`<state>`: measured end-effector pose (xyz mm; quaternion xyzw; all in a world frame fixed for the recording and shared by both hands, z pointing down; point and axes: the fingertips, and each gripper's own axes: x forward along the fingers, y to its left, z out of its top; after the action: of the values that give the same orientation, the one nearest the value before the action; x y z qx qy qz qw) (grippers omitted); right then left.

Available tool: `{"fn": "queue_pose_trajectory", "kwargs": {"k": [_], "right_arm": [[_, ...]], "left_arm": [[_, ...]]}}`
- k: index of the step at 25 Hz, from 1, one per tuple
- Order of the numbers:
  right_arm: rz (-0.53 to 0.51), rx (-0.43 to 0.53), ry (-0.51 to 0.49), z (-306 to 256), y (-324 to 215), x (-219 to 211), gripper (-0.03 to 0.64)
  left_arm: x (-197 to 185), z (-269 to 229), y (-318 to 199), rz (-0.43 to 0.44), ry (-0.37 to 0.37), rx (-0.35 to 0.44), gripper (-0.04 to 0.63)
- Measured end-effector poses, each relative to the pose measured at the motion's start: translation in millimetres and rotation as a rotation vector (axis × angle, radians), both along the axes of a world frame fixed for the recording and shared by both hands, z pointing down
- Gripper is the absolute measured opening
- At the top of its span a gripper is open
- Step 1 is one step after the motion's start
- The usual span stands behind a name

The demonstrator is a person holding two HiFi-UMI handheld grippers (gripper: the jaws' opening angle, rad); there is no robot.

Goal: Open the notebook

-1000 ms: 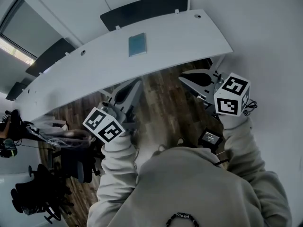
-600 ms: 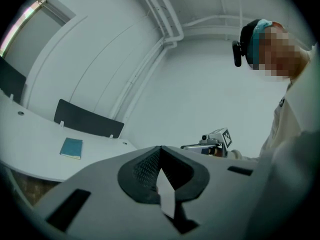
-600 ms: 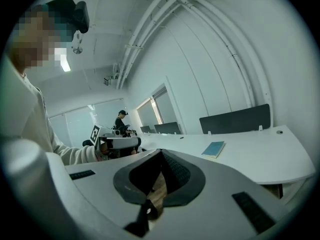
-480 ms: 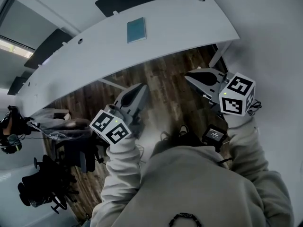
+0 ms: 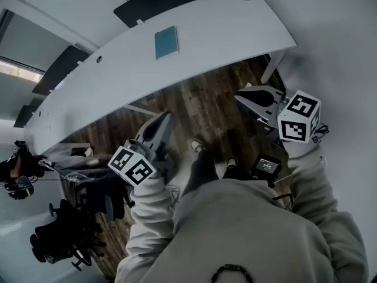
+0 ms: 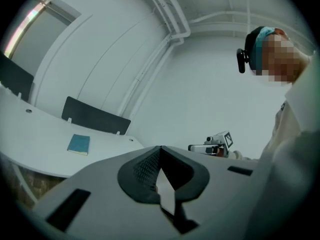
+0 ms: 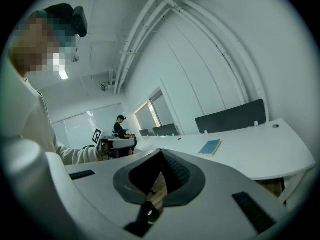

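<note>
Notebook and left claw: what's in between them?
In the head view, only bare white desk and a strip of wooden floor lie between the notebook and the left claw.

Notebook [image 5: 166, 42] teal-blue, plain cover; desk [image 5: 235, 34] white, screen panel [image 5: 171, 0] near-black. Floor [image 5: 206, 105] dark brown, wood-grain planks. Marker cube [image 5: 299, 124] patterned in black-and-white squares; sweatshirt [image 5: 247, 229] pale grey-beige; office chairs [image 5: 65, 240] black.
</note>
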<state>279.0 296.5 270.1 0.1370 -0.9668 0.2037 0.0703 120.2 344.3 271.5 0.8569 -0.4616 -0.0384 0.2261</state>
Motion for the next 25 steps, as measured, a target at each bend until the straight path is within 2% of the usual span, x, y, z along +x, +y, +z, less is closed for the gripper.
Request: {"fn": "queue_pose_trajectory", "kwargs": {"k": [1, 5, 10, 15, 20, 25], "right_arm": [[0.007, 0.007, 0.002, -0.1, -7.0, 1.6, 0.021], [0.026, 0.069, 0.002, -15.2, -15.3, 1.3, 0.021], [0.053, 0.076, -0.002, -29.0, -28.6, -2.8, 0.021], [0.058, 0.07, 0.025, -25.5, -45.7, -11.1, 0.021], [0.033, 0.055, 0.043, -27.3, -74.1, -54.3, 0.021], [0.02, 0.075, 0.095, -14.3, -103.2, -87.8, 0.021]], "left_arm": [[0.3, -2.7, -9.1, 0.008, -0.017, 0.018, -0.005], [5.9, -6.4, -31.0, 0.059, -0.167, 0.084, -0.005], [5.1, -20.8, -52.3, 0.066, -0.092, 0.108, -0.005], [-6.8, -19.9, -69.5, 0.074, -0.068, 0.112, -0.005], [-32.7, -20.4, -100.7, 0.105, -0.031, 0.124, -0.005], [-55.4, -1.7, -126.8, 0.139, -0.056, 0.126, -0.005]]}}
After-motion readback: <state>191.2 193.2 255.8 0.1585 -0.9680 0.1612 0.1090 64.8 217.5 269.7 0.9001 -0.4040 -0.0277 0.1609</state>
